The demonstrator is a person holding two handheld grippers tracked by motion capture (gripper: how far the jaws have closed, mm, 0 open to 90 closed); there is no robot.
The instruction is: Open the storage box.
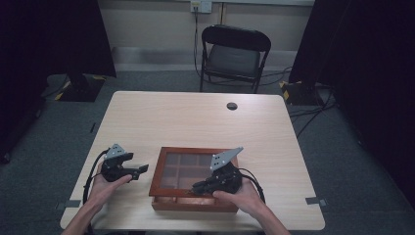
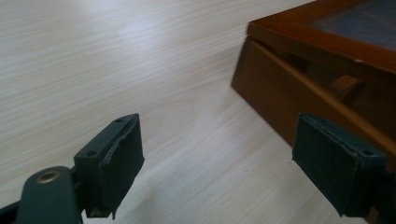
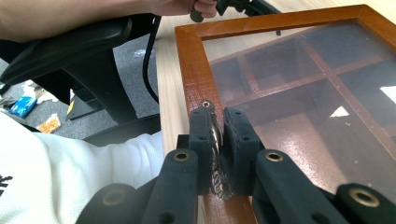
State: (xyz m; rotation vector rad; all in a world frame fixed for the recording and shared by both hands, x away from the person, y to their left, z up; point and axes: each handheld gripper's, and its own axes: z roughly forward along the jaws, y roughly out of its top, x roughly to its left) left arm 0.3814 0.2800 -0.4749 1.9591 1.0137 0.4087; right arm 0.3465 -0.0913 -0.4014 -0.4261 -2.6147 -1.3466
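Clamping a small metal latch [image 3: 215,154] on the wooden box [image 1: 157,172] lid's near edge, right gripper [image 3: 217,122] jaws together. Left gripper [image 2: 233,168] jaws wide apart, beside the box's left side on the table [image 1: 195,117].

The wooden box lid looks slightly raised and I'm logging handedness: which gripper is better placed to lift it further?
Right. The right gripper is shut on the small metal latch at the lid's front edge. The left gripper is open beside the wooden box, holding nothing.
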